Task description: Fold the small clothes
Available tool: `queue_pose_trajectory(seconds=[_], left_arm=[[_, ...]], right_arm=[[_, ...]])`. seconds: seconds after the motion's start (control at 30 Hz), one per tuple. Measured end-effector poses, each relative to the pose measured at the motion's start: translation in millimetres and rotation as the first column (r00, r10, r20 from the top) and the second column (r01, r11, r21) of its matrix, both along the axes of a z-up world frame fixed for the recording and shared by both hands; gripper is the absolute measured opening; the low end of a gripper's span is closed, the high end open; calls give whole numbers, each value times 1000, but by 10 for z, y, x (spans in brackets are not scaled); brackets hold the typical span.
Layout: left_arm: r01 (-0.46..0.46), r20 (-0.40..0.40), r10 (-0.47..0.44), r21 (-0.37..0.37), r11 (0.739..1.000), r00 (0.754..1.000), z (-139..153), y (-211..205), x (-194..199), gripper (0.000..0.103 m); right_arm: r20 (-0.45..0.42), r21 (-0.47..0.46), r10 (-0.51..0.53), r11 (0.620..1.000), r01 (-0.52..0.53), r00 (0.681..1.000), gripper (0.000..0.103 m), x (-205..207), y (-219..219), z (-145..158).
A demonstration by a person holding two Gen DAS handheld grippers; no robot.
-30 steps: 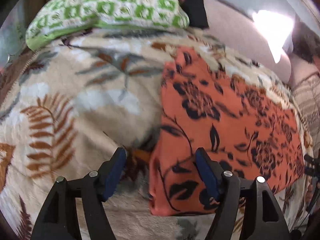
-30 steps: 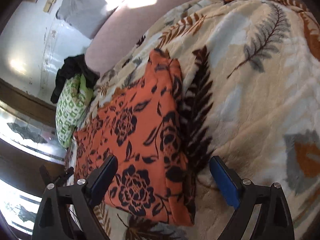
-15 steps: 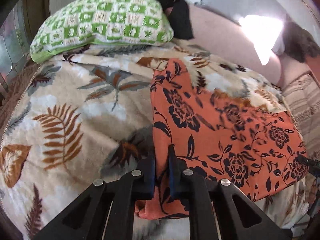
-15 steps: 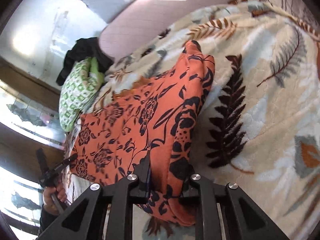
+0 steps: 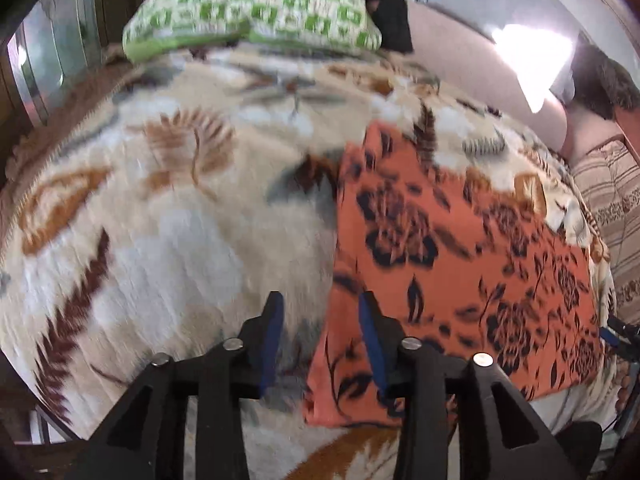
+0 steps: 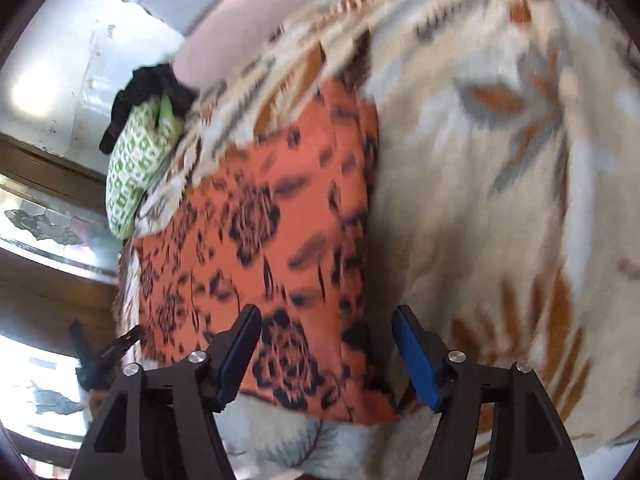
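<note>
Both grippers are seen above a folded orange cloth (image 5: 460,248) with jaws that are opening and pads that press on nothing. Half a second ago each pair of jaws was pinched shut on the cloth's near edge; now that edge is released. By the left gripper (image 5: 320,332) the cloth's near left corner is framed loosely, the fabric lying below the right-hand blue pad without being squeezed. By the right gripper (image 6: 326,344) the cloth's near right corner is straddled, wider apart, with no contact visible.

The cloth, printed with black flowers, is laid flat as a rough rectangle on a cream leaf-patterned blanket (image 5: 180,220). A second ago it lay as a larger, looser shape; since then it has been drawn in toward the near edge and left tidier. Both views are blurred by motion.

Beyond the cloth, a green-and-white checked pillow (image 5: 256,12) is seen at the head of the bed, with a dark garment (image 5: 392,4) heaped behind it.
</note>
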State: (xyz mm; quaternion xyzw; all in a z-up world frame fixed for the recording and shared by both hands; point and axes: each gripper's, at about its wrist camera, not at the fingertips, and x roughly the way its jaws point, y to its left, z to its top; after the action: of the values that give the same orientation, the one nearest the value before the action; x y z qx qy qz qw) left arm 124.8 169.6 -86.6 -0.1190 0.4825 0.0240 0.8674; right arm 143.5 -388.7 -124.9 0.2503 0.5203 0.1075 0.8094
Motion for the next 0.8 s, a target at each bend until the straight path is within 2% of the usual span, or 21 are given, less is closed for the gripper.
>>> queue_pose_trajectory(seconds=[0.13,0.23,0.3,0.33,0.37,0.4,0.43,0.53,0.67,0.73,0.8], left_arm=[[34,48,-34,3,999,998,99,-108,240,50],[42,52,-43,19,999,998,29,-212,461,50],[38,39,-38,22,999,999,-40,-208,554,50],[32,37,-33,26,999,999,-75,-200,597,50],[30,30,-31,28,999,999,-101,-191,602,50],[24,20,-25,34,999,999,-137,-166,620,50],[16,15,-17,31,999,1000,-163,-132,627,50],[-3,19,3,7,1000,1000,-200,-34,641,50],[-4,9,4,-10,1000,1000,-232,-30,796,50],[7,14,-6,-17,1000,1000,-213,-67,883,50],[13,25,-14,8,1000,1000,-185,-130,1014,50]], right_arm=[[79,-48,4,999,0,997,71,426,48,145],[112,-157,-6,987,24,994,71,793,245,155],[99,-228,-11,973,34,995,71,1015,263,79],[88,-251,-14,967,36,996,65,1092,286,33],[80,-258,0,966,20,997,51,1159,296,-3],[64,-288,11,958,8,998,16,1157,312,-32],[64,-310,16,951,4,998,11,1157,373,-36],[114,-348,-4,936,43,993,8,1042,354,92],[55,-338,-55,939,70,997,8,1090,186,-79],[70,-293,-43,954,62,997,12,1074,217,-98],[85,-310,-20,950,45,996,13,1048,309,-44]])
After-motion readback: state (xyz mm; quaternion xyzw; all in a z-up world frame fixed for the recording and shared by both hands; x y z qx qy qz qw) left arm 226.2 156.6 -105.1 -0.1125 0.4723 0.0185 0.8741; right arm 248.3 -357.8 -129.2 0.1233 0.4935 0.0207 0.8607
